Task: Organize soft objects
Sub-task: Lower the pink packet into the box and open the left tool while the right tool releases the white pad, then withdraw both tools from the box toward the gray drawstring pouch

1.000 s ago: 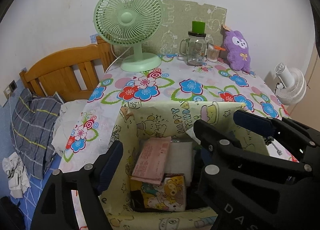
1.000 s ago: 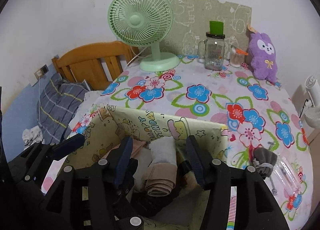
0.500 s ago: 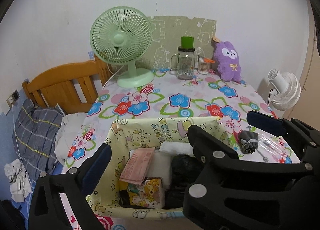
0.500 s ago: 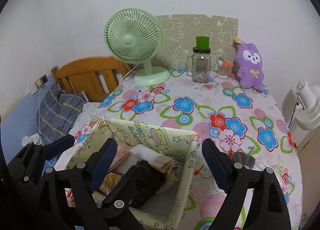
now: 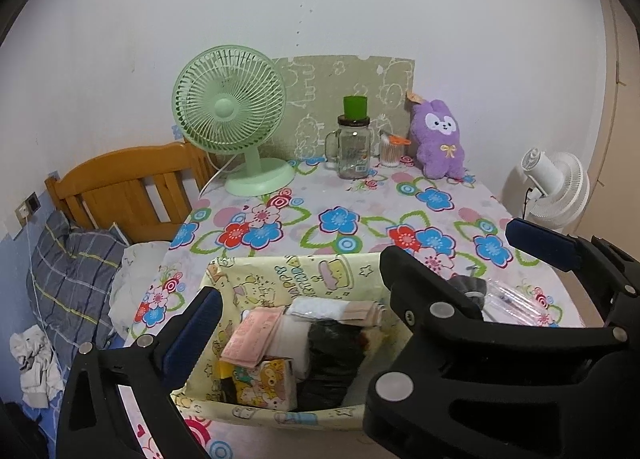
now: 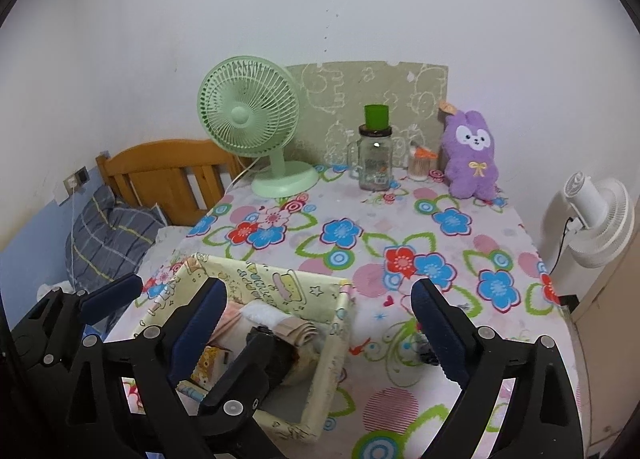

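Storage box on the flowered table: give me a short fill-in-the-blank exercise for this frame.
1. The yellow cartoon-print storage box holds a rolled ____ bundle next to a pink pack.
2. The left gripper and right gripper both have their jaws ____.
3. The purple plush bunny sits to the ____ of the glass jar.

Missing words: black; open; right

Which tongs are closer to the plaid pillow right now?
Left. The left tongs have one finger out past the box on the side toward the pillow. The right tongs sit further right, over the box and tablecloth.
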`<state>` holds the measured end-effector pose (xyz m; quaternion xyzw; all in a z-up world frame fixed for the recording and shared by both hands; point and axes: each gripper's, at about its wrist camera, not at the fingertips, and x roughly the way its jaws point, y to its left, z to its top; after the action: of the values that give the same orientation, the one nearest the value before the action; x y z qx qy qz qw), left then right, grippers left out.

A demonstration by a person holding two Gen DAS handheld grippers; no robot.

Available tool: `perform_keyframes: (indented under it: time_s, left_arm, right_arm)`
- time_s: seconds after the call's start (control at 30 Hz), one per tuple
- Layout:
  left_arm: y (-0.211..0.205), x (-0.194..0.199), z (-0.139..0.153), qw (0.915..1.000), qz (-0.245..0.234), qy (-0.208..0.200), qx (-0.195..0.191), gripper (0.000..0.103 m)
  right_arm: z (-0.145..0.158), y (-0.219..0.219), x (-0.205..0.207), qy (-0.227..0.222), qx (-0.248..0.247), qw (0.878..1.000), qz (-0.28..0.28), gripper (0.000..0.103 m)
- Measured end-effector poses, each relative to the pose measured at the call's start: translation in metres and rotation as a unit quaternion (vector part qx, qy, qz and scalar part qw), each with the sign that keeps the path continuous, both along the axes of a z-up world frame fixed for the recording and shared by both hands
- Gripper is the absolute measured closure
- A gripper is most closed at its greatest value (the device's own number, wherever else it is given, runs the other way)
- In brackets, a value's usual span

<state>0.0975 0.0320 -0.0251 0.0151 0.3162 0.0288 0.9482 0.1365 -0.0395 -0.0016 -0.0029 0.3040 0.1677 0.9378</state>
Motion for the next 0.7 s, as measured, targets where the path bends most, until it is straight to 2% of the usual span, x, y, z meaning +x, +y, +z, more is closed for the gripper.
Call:
perform_keyframes:
  time_s: [0.7]
  left_arm:
    - [-0.062, -0.010, 0.008, 0.9986, -0.041, -0.031, -0.011, 0.000]
  right_arm:
    - [0.008, -0.068, -0.018, -0.018, 0.004, 0.999, -0.044, 0.008]
